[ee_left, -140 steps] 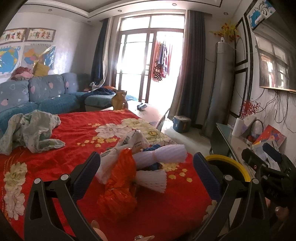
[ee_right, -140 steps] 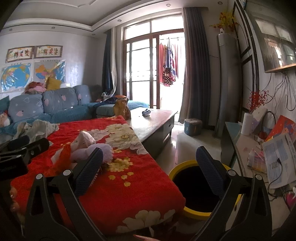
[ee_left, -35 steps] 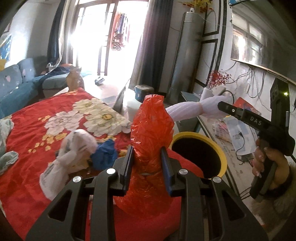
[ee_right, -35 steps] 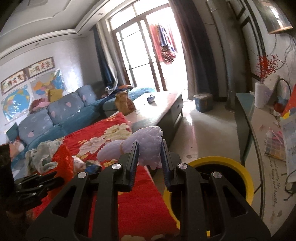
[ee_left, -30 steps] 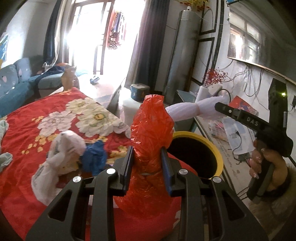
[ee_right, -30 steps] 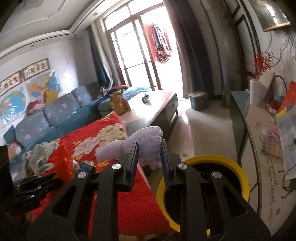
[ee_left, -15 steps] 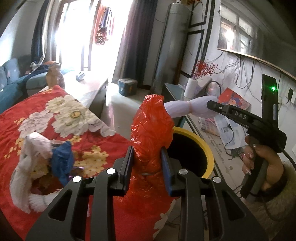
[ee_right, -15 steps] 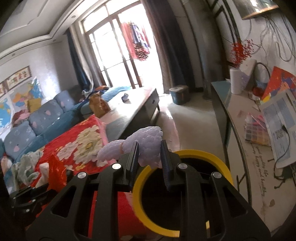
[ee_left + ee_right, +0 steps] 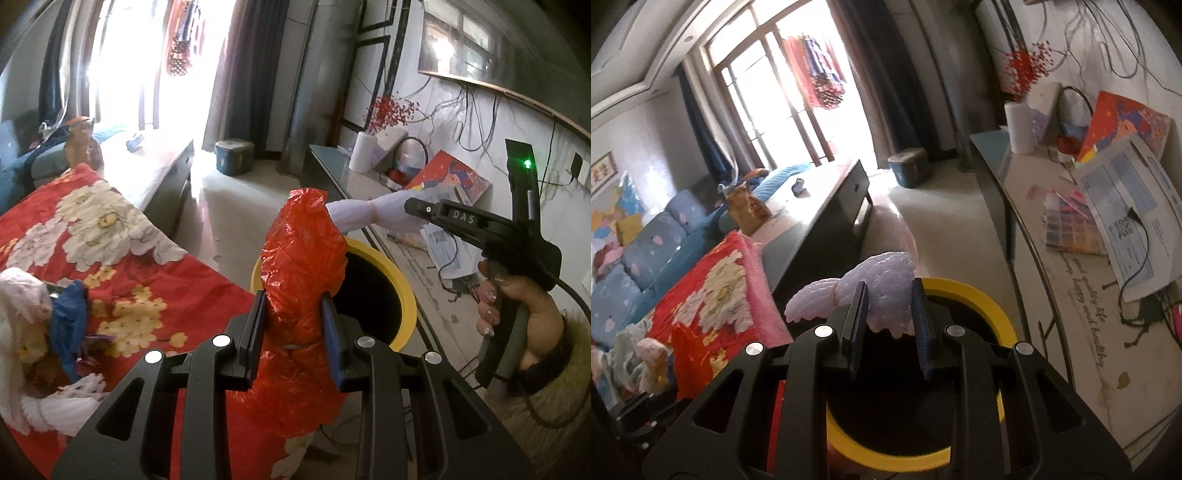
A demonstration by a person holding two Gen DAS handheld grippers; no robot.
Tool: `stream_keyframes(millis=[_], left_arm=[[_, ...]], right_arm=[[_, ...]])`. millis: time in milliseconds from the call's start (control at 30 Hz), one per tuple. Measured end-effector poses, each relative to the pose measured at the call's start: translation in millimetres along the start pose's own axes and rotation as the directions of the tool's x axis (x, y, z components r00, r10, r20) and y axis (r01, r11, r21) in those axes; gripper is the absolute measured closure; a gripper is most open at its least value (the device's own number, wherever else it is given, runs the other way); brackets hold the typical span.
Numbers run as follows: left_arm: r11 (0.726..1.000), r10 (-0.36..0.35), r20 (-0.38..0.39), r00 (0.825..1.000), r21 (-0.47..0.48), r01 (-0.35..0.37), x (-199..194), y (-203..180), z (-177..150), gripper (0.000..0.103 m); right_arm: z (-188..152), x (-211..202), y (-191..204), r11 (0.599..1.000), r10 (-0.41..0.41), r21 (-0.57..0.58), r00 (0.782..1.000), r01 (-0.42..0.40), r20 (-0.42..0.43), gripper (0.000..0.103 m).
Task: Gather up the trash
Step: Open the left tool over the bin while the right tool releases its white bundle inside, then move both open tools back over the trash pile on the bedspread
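My left claw (image 9: 293,325) was clamped on a red bag (image 9: 301,258), low centre of its frame, with much of the bag hanging slack below the pads. My right claw (image 9: 888,314) was pinched on a lilac foam net (image 9: 882,291), held over the yellow bin (image 9: 991,306) that filled the lower middle of that view. In the left view the bin (image 9: 404,291) sat just behind the bag, right of centre, with the bed (image 9: 122,236) to its left. More trash (image 9: 44,325) lay on the bed at the left edge.

I judged the risks thus: the bag was not fully over the opening, so a release could drape it on the rim or drop it between bin and bed. The light net might cling to a pad or drift outside. Both claws converging on one opening could collide.
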State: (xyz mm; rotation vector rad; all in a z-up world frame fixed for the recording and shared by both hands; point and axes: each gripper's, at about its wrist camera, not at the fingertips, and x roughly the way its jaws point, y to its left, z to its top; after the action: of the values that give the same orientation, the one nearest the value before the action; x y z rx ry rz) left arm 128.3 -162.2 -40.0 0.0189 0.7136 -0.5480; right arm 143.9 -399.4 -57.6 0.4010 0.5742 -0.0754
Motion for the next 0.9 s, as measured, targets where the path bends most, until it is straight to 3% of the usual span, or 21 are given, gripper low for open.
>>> stream_keyframes(millis=[467, 567, 667, 733, 900], left_arm=[[0.999, -0.041, -0.084, 0.996, 0.007, 0.042, 54.5, -21.3, 1.7, 0.075], [0.998, -0.064, -0.082, 0.995, -0.008, 0.063, 64.4, -23.8, 5.1, 0.073], [0.997, -0.068, -0.071, 0.995, -0.04, 0.065, 73.8, -20.4, 8.0, 0.057], [0.996, -0.055, -0.061, 0.997, -0.073, 0.051, 76.4, -14.8, 10.1, 0.036], [0.993, -0.035, -0.014, 0.999, -0.116, 0.033, 67.5, -1.8, 14.1, 0.027]], right_arm=[[-6.6, 20.7, -35.3, 0.995, -0.072, 0.061, 0.996, 0.075, -0.059, 0.084], [-8.7, 26.6, -40.0, 0.994, -0.062, 0.079, 0.994, 0.069, -0.084, 0.078], [-11.5, 30.4, -44.4, 0.993, -0.05, 0.101, 0.994, 0.06, -0.101, 0.065], [-12.1, 30.3, -45.3, 0.992, -0.045, 0.111, 0.994, 0.056, -0.1, 0.053], [-11.3, 28.1, -42.7, 0.993, -0.038, 0.109, 0.995, 0.048, -0.089, 0.042]])
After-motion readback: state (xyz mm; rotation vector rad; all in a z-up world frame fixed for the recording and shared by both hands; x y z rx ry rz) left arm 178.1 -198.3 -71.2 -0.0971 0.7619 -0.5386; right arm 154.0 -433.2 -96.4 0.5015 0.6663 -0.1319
